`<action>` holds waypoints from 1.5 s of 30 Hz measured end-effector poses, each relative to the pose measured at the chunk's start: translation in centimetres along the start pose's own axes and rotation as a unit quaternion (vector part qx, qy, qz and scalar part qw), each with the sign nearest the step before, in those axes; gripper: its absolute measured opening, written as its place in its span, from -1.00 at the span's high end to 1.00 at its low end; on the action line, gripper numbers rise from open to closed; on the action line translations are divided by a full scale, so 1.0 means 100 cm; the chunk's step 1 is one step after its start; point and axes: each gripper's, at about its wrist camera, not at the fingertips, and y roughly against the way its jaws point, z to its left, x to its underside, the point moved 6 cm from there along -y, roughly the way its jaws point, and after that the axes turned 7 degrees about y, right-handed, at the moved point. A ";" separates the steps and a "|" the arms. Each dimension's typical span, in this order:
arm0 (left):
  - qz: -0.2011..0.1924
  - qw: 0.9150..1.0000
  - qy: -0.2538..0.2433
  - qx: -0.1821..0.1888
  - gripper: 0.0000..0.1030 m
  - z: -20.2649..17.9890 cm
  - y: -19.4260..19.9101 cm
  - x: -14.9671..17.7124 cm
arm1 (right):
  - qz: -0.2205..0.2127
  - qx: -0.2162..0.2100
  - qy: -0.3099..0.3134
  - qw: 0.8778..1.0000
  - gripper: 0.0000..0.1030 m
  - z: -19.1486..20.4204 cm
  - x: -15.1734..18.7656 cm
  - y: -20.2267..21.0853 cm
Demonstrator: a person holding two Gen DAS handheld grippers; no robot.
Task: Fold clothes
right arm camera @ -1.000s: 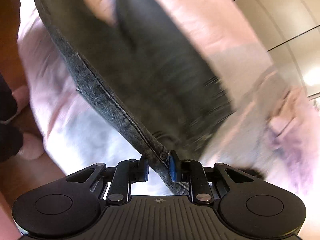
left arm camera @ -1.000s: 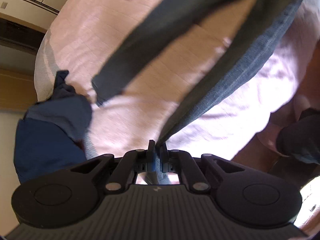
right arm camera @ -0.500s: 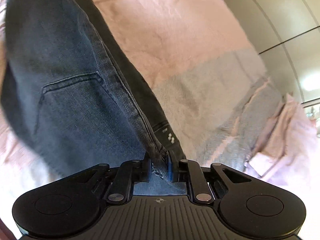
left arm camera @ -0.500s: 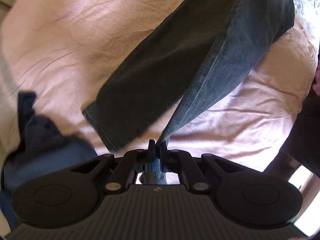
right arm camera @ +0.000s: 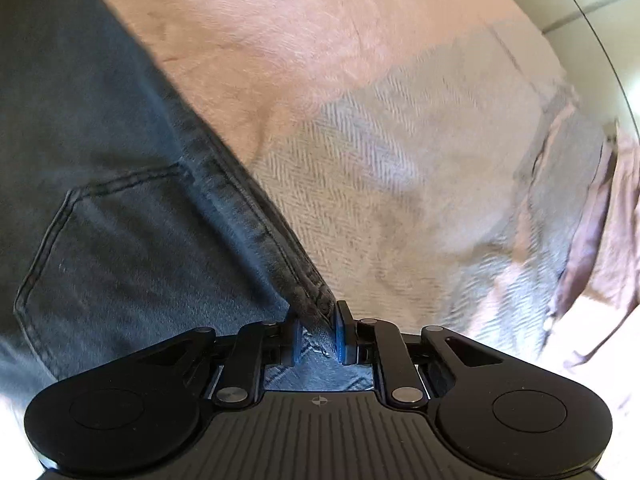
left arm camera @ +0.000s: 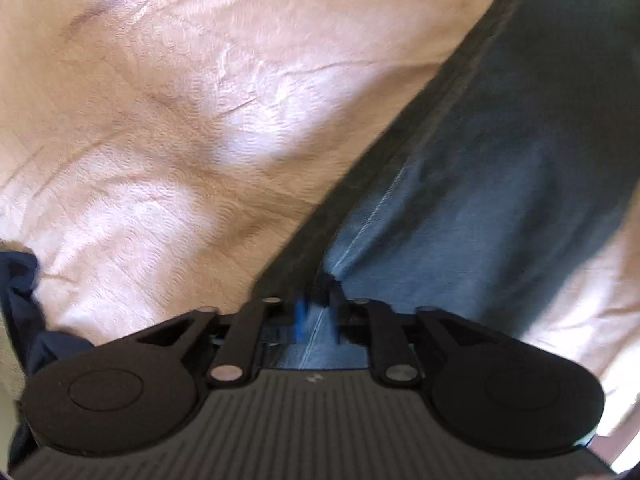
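Dark grey-blue jeans (left arm camera: 500, 184) lie on the pink bedcover (left arm camera: 180, 120), one leg running up to the right. My left gripper (left arm camera: 316, 312) hovers close over the leg's seam; its jaws are opening, the denim sits loosely between the blurred fingers. In the right wrist view the seat of the jeans (right arm camera: 120, 240) with a back pocket (right arm camera: 112, 272) fills the left side. My right gripper (right arm camera: 318, 332) pinches the waistband edge between its blue pads (right arm camera: 340, 332), the jaws easing open slightly while still pressing on it.
A dark blue garment (left arm camera: 20, 280) lies bunched at the left edge of the bedcover. A grey herringbone blanket (right arm camera: 400, 184) covers the bed to the right of the waistband, with a crumpled pink cloth (right arm camera: 608, 220) beyond it. A pale floor shows at the far right.
Both grippers came down with the jeans from hanging in the air to lying on the bed. The left fingers, shut on the leg before, now stand apart.
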 end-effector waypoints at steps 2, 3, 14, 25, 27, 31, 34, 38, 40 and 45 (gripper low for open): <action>-0.009 0.999 0.003 -0.038 0.63 0.007 -0.004 0.003 | 0.007 0.011 -0.028 1.000 0.42 -0.002 -0.002 -0.004; -0.016 0.999 0.016 -0.047 0.63 0.012 -0.001 0.006 | 0.009 0.026 -0.035 0.999 0.28 -0.002 -0.002 0.000; -0.091 0.984 0.149 -0.025 0.35 0.029 0.048 0.088 | -0.087 -0.003 -0.148 0.985 -0.22 0.054 -0.033 0.082; -0.081 0.992 0.094 -0.015 0.32 0.032 -0.004 0.081 | -0.083 -0.083 -0.143 0.983 -0.22 0.149 -0.034 0.092; -0.060 0.995 0.076 -0.011 0.82 0.031 -0.012 0.081 | -0.078 -0.083 -0.143 0.983 -0.22 0.147 -0.036 0.089; -0.063 0.996 0.058 -0.030 1.00 0.034 0.005 0.079 | -0.075 -0.074 -0.145 0.984 -0.22 0.139 -0.039 0.088; -0.101 0.990 0.082 -0.049 1.00 0.053 0.026 0.075 | -0.078 -0.064 -0.148 0.984 -0.22 0.132 -0.042 0.092; -0.078 0.990 0.096 -0.071 1.00 0.074 0.004 0.070 | -0.076 -0.063 -0.152 0.983 -0.22 0.135 -0.046 0.090; -0.072 0.990 0.108 -0.062 1.00 0.075 -0.006 0.073 | -0.071 -0.070 -0.152 0.983 -0.22 0.139 -0.049 0.083; -0.109 0.987 0.118 -0.007 0.53 0.068 0.003 0.076 | -0.075 -0.080 -0.148 0.983 -0.22 0.153 -0.054 0.088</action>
